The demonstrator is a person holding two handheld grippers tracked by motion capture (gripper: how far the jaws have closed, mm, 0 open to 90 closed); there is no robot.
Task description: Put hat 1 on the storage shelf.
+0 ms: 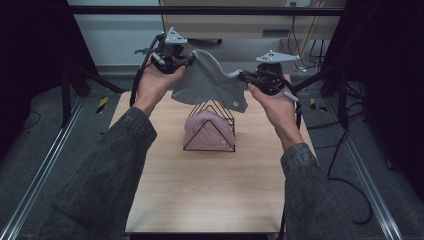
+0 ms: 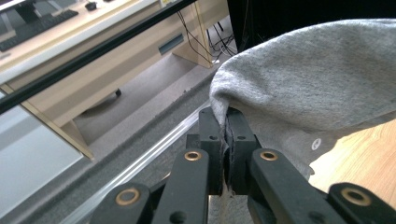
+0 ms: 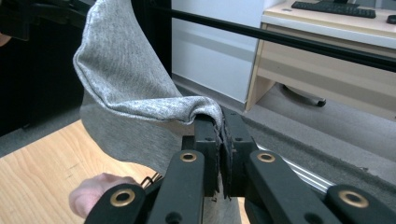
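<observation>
Grey cloth is held taut above the wire rack, pinched by left gripper and right gripper; draping is left undone.

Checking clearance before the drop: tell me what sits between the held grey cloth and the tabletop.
In the high view, a black wire rack with a pink cloth inside stands on the table, directly beneath the grey cloth.
</observation>
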